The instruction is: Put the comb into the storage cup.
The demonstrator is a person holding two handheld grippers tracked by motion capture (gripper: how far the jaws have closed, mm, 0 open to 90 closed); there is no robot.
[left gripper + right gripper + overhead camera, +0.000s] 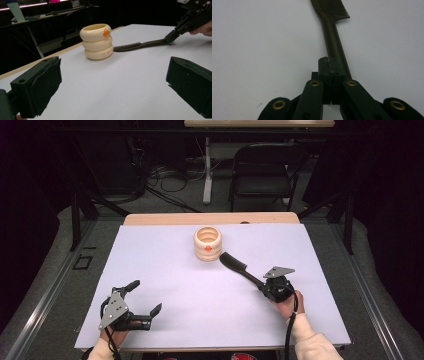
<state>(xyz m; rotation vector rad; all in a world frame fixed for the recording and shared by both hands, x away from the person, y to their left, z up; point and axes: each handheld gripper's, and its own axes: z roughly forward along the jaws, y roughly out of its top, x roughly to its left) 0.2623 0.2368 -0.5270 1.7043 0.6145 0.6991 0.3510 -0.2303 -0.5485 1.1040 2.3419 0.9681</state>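
Black comb (235,264) sits pinched by its handle in your right gripper (263,287), teeth touching the cream holder (207,243), not yet inside; left gripper (147,300) idles spread.

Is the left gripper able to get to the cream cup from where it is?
Probably yes. The left gripper is open, and only bare white table lies between it and the cream cup. The comb lies on the cup's other side.

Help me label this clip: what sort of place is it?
Probably a lab or recording workspace: a table under a plain white sheet, cables tangled across the floor behind it, a folding chair, and dark surroundings.
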